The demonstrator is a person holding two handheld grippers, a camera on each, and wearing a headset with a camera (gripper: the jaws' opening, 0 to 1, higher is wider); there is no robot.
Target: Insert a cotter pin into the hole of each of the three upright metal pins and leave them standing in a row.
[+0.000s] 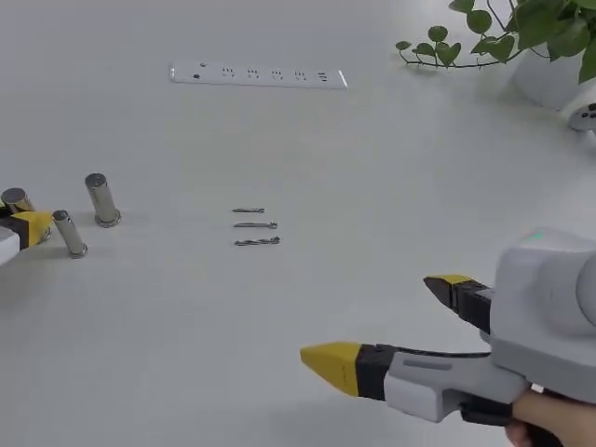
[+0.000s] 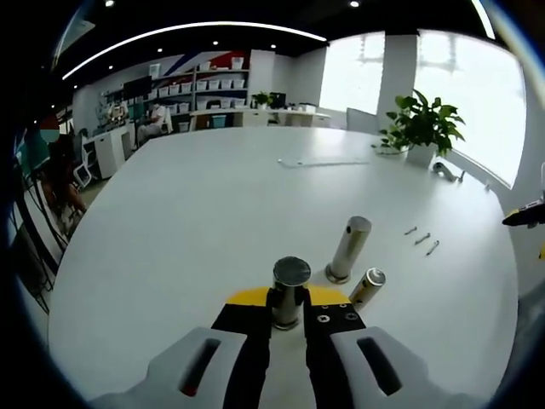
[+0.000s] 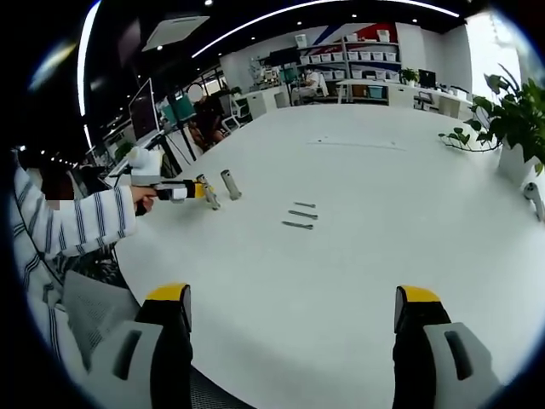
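Gripping one upright metal pin (image 2: 291, 277) in the left gripper (image 2: 289, 300), jaws clamped on it.
Second pin (image 2: 349, 247) and third pin (image 2: 367, 288) just beyond; right gripper (image 3: 294, 308) jaws wide apart, cotter pins (image 3: 300, 215) well ahead.

Left claw (image 2: 289, 298) and right claw (image 1: 384, 321) pale grey, black-jawed, yellow-tipped — sleeve (image 3: 77, 226) white with dark stripes

- Bare table (image 1: 372, 168) is lying open between the wide-spread right gripper (image 1: 371, 317) and the three cotter pins (image 1: 255, 226), leaving a free approach.
- Two more pins (image 2: 351, 247) are standing just beside the metal pin (image 2: 290, 281) clamped by the left gripper (image 2: 288, 307), crowding that side.
- A power strip (image 1: 258, 75) and a plant (image 1: 521, 28) are sitting far back, well apart.
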